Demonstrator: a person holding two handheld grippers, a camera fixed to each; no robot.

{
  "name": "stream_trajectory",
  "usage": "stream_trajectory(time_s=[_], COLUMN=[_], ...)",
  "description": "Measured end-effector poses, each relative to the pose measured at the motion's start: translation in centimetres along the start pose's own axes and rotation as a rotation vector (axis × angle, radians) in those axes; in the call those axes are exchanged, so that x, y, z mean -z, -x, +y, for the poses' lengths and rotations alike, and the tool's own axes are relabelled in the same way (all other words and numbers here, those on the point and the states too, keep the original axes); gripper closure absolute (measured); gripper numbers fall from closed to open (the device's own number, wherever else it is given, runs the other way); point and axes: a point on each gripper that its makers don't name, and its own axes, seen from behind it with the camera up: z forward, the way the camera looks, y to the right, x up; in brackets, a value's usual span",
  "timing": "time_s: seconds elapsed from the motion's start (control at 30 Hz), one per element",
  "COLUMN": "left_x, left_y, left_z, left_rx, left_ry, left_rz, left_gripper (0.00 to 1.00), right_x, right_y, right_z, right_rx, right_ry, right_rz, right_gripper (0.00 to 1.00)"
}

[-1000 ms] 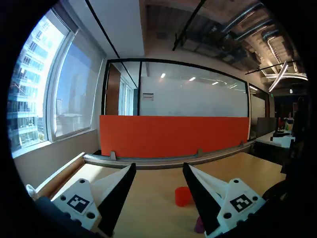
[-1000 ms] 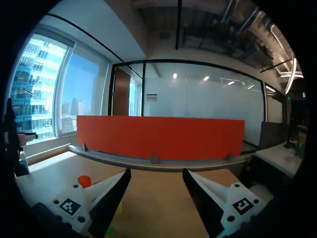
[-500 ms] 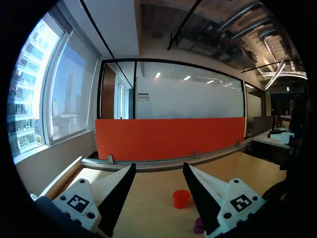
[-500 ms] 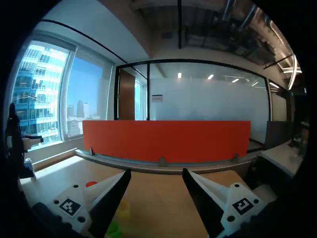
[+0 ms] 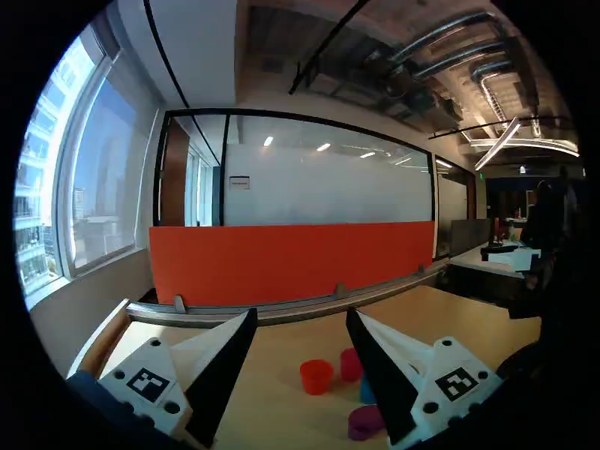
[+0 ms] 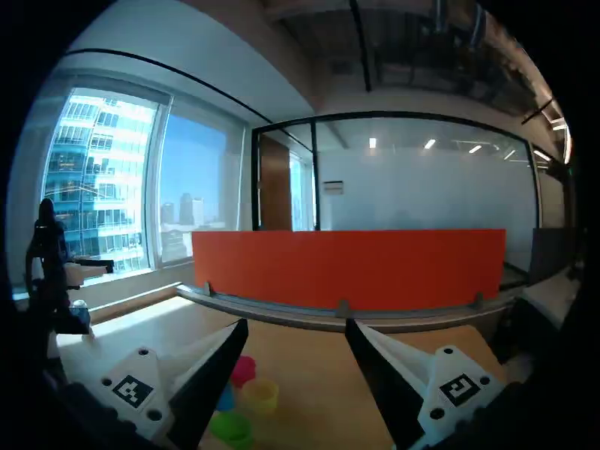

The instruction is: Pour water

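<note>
Red cup (image 5: 316, 376) stands just below and ahead of the left gripper (image 5: 300, 311), jaws apart and empty; right gripper (image 6: 296, 322) likewise apart; advise lowering squarely before closing.

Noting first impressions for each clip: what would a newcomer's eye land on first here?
The bright orange partition running across the back of the wooden desk dominates both views. Next come the small coloured cups on the desk: a red cup ahead of the open left gripper, a yellow cup ahead of the open right gripper. Tall windows stand at the left.
</note>
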Motion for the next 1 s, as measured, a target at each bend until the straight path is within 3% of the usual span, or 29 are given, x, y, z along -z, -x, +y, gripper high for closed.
stream_trajectory(time_s=[0.3,0.53,1.0], left_x=[-0.1,-0.3,-0.5], left_y=[-0.4,-0.6,1.3], left_z=[1.8,2.1,3.4], left_rx=[0.006,0.014,-0.034], left_ry=[0.087,0.124,0.203], left_rz=[-0.001,0.002,-0.052], left_gripper=[0.13,0.13,0.13], right_x=[0.0,-0.1,-0.1], right_y=[-0.4,-0.6,0.9], right_z=[-3.4,-4.3,-5.3], right_rx=[0.022,0.036,0.051], right_ry=[-0.133,-0.172,-0.243], right_rz=[-0.015,-0.022,-0.085], right_gripper=[0.00,0.00,0.00])
